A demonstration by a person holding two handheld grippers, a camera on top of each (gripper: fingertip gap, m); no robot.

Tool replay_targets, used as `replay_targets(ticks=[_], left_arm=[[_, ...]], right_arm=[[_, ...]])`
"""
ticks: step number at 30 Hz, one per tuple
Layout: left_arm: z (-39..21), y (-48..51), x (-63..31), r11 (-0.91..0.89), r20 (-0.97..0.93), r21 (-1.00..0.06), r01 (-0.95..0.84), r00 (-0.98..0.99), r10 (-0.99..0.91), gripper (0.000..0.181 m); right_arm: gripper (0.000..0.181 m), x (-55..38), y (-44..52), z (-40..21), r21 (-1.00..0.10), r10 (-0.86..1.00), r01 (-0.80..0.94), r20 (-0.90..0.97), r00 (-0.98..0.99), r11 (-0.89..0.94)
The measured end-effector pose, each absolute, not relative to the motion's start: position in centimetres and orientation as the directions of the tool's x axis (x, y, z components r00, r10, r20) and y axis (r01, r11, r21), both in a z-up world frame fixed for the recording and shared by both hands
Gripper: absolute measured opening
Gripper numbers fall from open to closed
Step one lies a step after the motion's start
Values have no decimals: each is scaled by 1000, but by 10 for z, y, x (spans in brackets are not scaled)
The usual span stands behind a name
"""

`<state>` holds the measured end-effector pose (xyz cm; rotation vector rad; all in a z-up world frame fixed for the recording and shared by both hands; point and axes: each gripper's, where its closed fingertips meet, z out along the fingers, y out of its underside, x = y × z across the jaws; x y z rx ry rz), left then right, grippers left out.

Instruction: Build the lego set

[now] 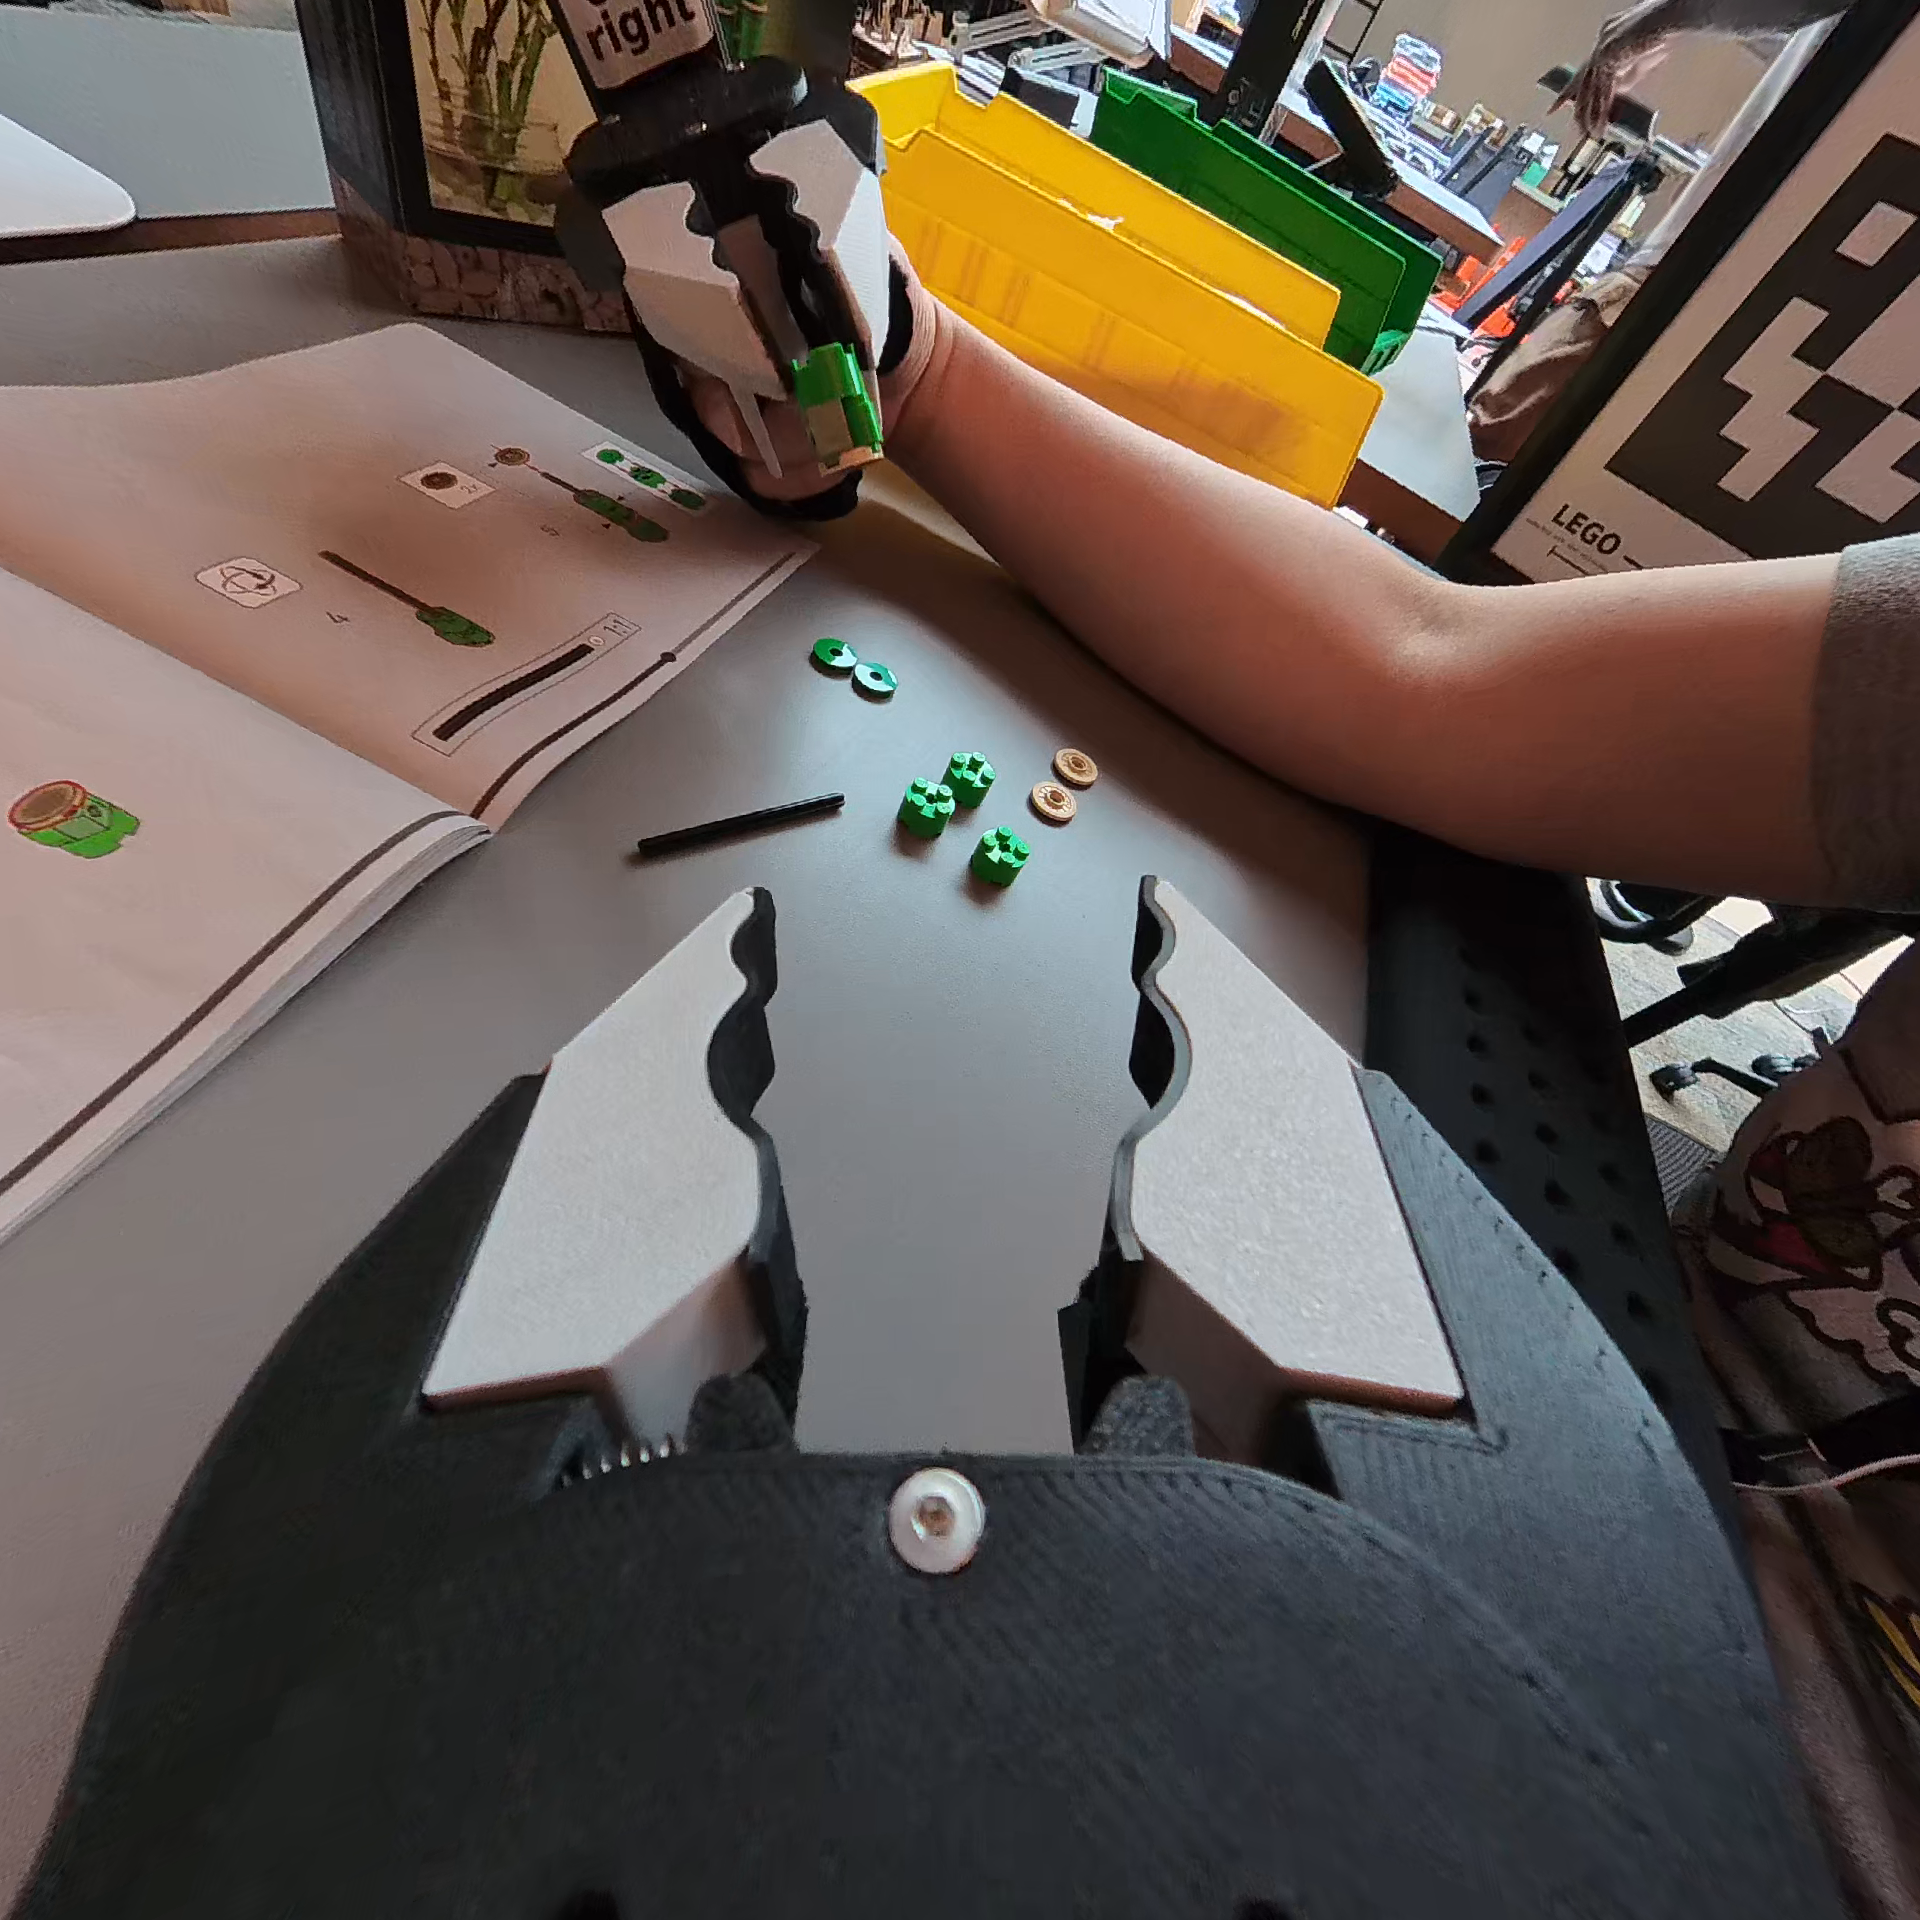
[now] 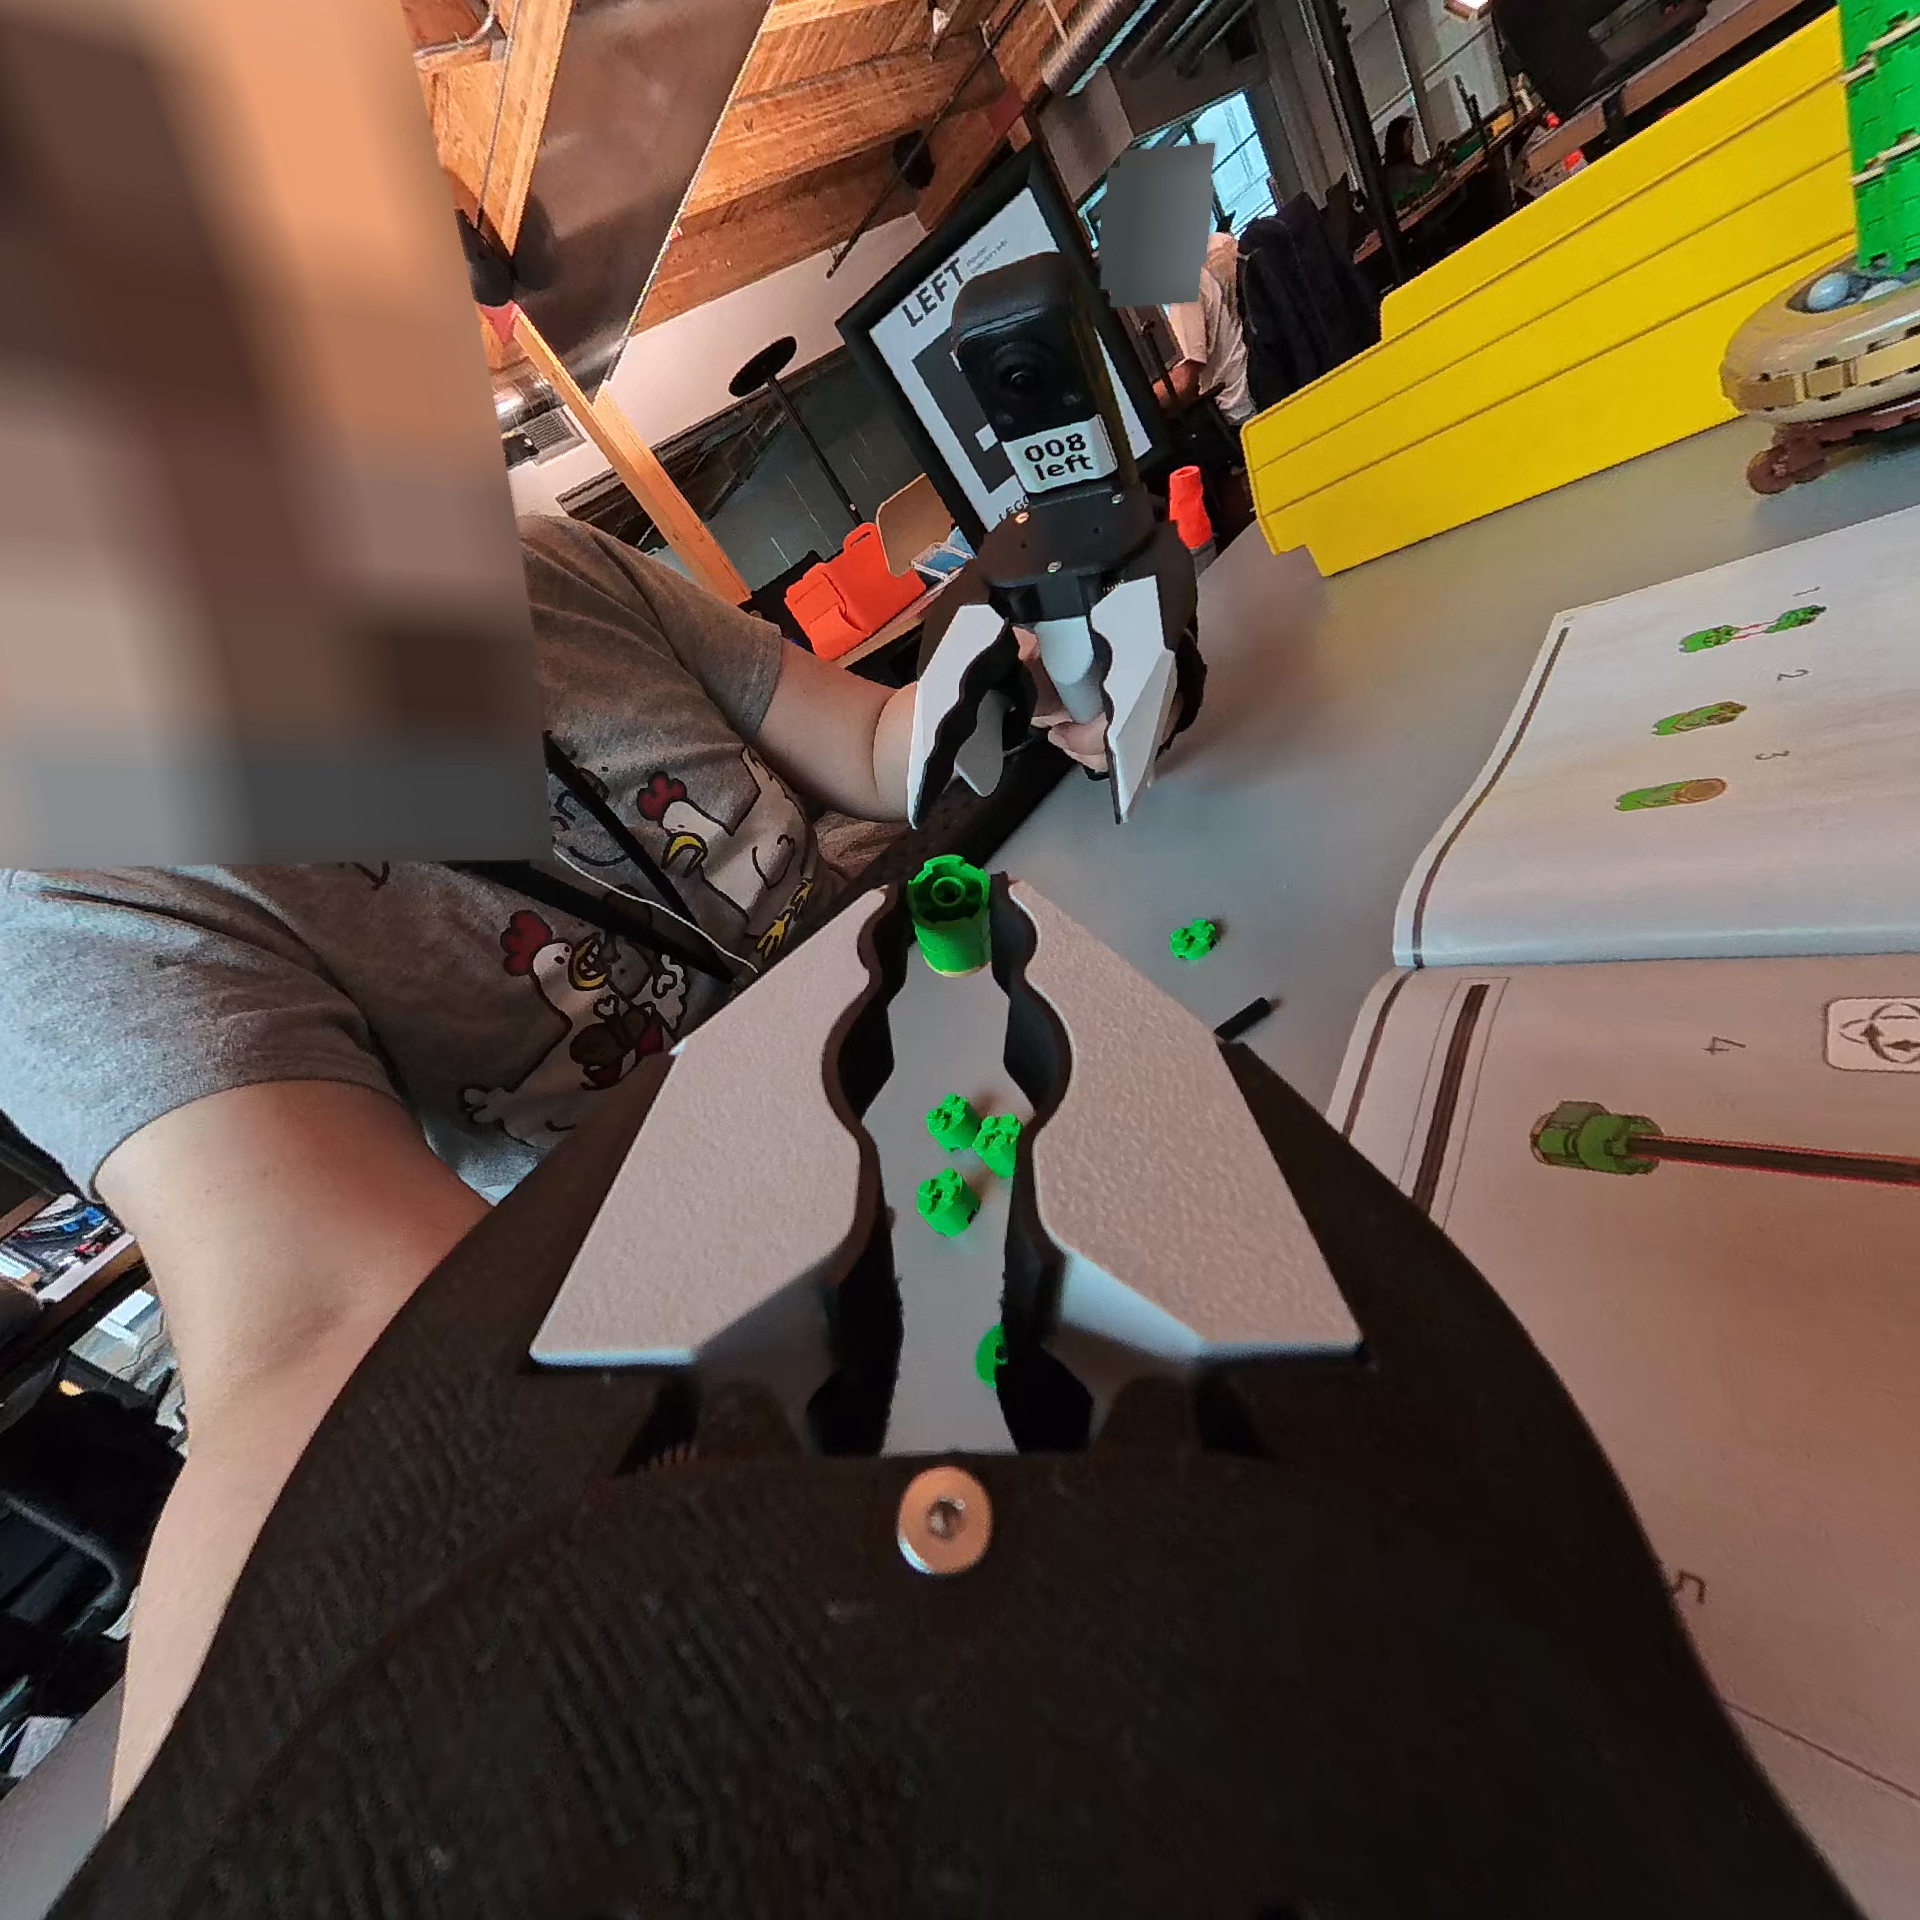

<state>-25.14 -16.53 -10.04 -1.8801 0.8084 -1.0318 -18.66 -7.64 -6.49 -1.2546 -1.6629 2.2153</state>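
My right gripper (image 2: 948, 902) is shut on a short stack of green round bricks with a tan end (image 2: 948, 927) and holds it above the table. In the left wrist view this gripper (image 1: 821, 436) and stack (image 1: 840, 407) hang over the open instruction booklet (image 1: 260, 644). My left gripper (image 1: 956, 902) is open and empty, low over the grey table. Just ahead of it lie three green round bricks (image 1: 964, 810), two tan round tiles (image 1: 1064, 784), two green flat rings (image 1: 854, 666) and a black axle (image 1: 740, 824).
Yellow bins (image 1: 1122, 312) and a green bin (image 1: 1278, 197) stand at the back, beside a box with a plant picture (image 1: 468, 156). A person's forearm (image 1: 1351, 686) rests across the table on the right. A partly built model (image 2: 1829, 343) stands by the yellow bin. My hands' fingertips stand some 12 cm from each other. About 25 cm separates my left fingertips from the partly built model (image 2: 1829, 343).
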Motion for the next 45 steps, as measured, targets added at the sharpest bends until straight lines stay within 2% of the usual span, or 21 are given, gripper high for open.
replay_targets(ticks=[17, 22, 28, 32, 40, 45], left_arm=[[-102, -161, -255, -479, 376, -871, -113, 475, -795, 66], [-89, -157, -259, -488, 428, -873, -14, 460, -778, 62], [-67, -167, -257, -420, 395, -907, 29, 404, -825, 50], [-51, -179, -258, -335, 327, -941, 52, 404, -854, 41], [-44, -178, -263, -309, 309, -948, 74, 436, -845, 37], [-44, -178, -266, -251, 240, -967, 39, 455, -857, 16]], right_arm=[[15, -194, -82, -67, -834, 554, 406, -552, -623, -374], [15, -220, -109, -55, -857, 658, 475, -476, -584, -198], [15, -258, -167, -46, -798, 716, 601, -389, -579, 53], [15, -266, -177, -42, -793, 751, 609, -382, -539, 34], [15, -282, -186, -30, -839, 779, 544, -338, -529, 4], [15, -292, -185, -30, -860, 783, 510, -326, -530, -13]])
